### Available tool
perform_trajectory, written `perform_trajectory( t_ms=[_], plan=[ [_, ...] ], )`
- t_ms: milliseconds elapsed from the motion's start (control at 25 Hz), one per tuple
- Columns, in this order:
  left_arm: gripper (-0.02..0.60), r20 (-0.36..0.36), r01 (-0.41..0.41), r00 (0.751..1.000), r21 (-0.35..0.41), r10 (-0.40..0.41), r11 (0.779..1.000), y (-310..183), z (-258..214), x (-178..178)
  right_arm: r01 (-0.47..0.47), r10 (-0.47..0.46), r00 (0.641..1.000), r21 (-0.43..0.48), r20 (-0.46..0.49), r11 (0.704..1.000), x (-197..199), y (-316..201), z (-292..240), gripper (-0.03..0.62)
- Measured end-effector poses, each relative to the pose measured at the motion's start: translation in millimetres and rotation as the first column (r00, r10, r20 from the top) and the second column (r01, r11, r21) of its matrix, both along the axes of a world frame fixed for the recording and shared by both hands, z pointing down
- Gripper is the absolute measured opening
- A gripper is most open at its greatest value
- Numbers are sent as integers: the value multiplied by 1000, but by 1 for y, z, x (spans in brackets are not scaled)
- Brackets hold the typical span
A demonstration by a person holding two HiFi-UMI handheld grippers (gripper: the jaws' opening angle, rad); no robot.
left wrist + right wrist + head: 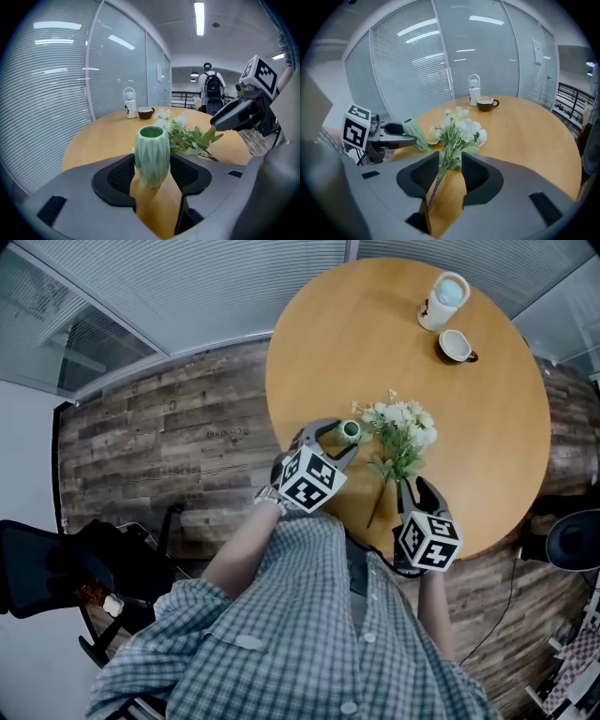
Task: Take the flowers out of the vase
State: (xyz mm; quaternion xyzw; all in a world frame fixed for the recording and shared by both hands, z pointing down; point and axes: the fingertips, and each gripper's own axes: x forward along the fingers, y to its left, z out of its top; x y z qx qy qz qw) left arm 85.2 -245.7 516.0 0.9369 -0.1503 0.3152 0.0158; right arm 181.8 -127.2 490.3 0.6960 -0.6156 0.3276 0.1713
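My left claw [339, 439] is closed on the little green vase [152, 157], with one pad on each side, and the vase stands up straight on the round wooden table [356, 324]. The flowers [405, 432] are out of the vase and lie flat on the table just beside it (white heads pointing away from me, the stem toward me). My right claw [413, 491] is open wide, and the thin stem lies loose between its two pads, not squeezed.
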Motion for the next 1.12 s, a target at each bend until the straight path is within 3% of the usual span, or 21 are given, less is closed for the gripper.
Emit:
perform_trajectory(
  t_ms=[160, 360, 480, 680, 880, 1120],
  plan=[
    [235, 24, -10, 1000, 8, 10, 1000, 4, -4, -11, -16, 16, 1000, 69, 7, 997, -1, 1, -28, 120],
    [235, 6, 3, 1000, 32, -3, 999, 7, -25, -29, -16, 15, 1000, 159, 9, 987, -4, -5, -61, 120],
    [161, -60, 45, 997, 80, -40, 996, 6, -54, -40, -25, 25, 1000, 220, 2, 975, -4, -8, -83, 117],
    [20, -184, 132, 977, 114, -110, 985, 4, -108, -53, -45, 54, 998, 311, -19, 949, -7, -8, -116, 49],
    [9, -254, 181, 957, 137, -142, 974, 6, -151, -53, -111, 86, 993, 393, 80, 913, -4, -7, -144, 23],
    [8, -295, 159, 950, 167, -105, 973, 19, -189, -49, -123, 81, 991, 463, 109, 878, -2, -11, -180, 18]
  ],
)
